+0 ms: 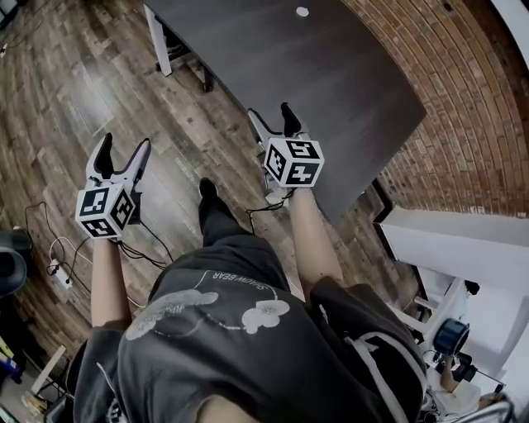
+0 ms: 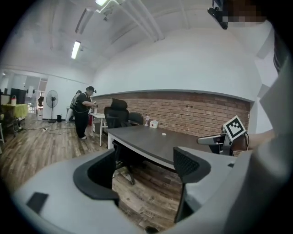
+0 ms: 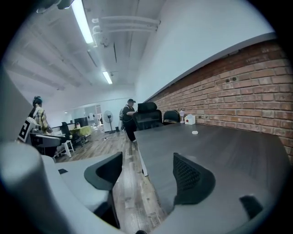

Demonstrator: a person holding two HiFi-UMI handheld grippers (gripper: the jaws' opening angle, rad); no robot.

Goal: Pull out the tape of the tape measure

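Observation:
Both grippers are held out in front of me, open, with nothing between their jaws. My left gripper (image 1: 125, 150) (image 2: 146, 168) hangs over the wooden floor, left of the dark grey table (image 1: 331, 83) (image 2: 151, 139) (image 3: 219, 151). My right gripper (image 1: 270, 117) (image 3: 147, 176) is above the table's near edge, and it also shows in the left gripper view as the right gripper (image 2: 211, 140). A small white round thing (image 1: 302, 11) (image 2: 164, 134) (image 3: 195, 132) lies far off on the table; I cannot tell what it is. No tape measure is clearly visible.
A brick wall (image 1: 463, 91) runs along the table's right side. Black office chairs (image 2: 118, 115) and a white box (image 2: 154, 124) stand at the table's far end. A person (image 2: 83, 112) stands beyond. Cables and a power strip (image 1: 59, 273) lie on the floor at left.

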